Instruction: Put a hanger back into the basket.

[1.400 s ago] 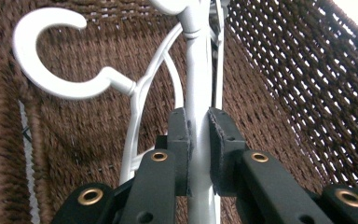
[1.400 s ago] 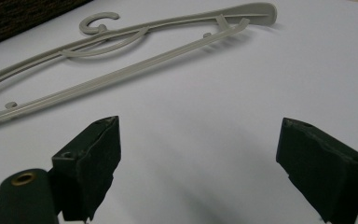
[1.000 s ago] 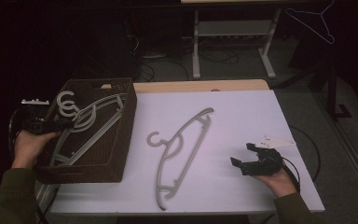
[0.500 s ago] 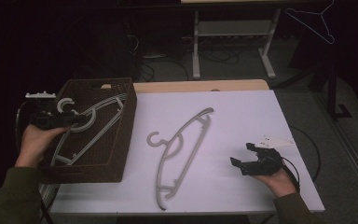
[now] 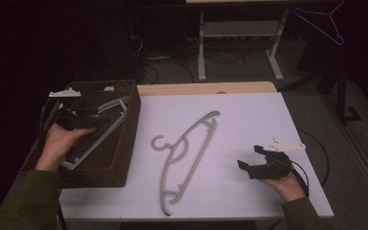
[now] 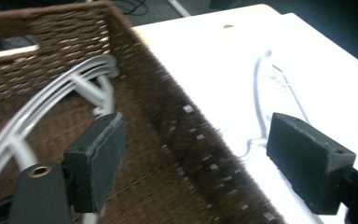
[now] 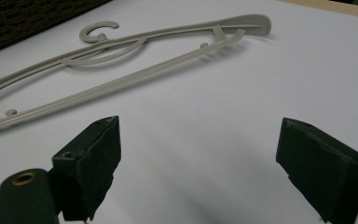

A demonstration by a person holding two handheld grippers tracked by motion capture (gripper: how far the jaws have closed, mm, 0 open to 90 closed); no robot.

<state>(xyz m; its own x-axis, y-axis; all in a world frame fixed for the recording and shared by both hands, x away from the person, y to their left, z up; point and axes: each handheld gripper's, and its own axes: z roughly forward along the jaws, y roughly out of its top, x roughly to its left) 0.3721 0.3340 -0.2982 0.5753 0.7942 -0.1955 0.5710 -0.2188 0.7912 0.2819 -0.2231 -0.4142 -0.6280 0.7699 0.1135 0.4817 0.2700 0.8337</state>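
While the left gripper [image 5: 106, 120] hovers over the wicker basket [image 5: 129, 125], its fingers [image 6: 97, 163] have just been opening and now stand apart with nothing between them. Inside the basket lie white hangers [image 5: 100, 132], stacked so closely that their number cannot be told; in the left gripper view their curved arms [image 6: 42, 109] run along the woven floor below the gripper. One grey hanger [image 5: 184, 155] lies flat on the white surface [image 5: 249, 120], just beside the basket's right wall, its hook toward the basket and its long arm slanting up to the right. The right gripper [image 5: 249, 165] rests low on the surface, near that hanger's lower half but apart from it, fingers [image 7: 91, 163] spread wide and empty; in the right gripper view the grey hanger [image 7: 135, 56] stretches across the surface ahead of them. Two hands are in play, one on each gripper. One more wire hanger [image 5: 322, 24] hangs in the dark background, well apart from the surface.
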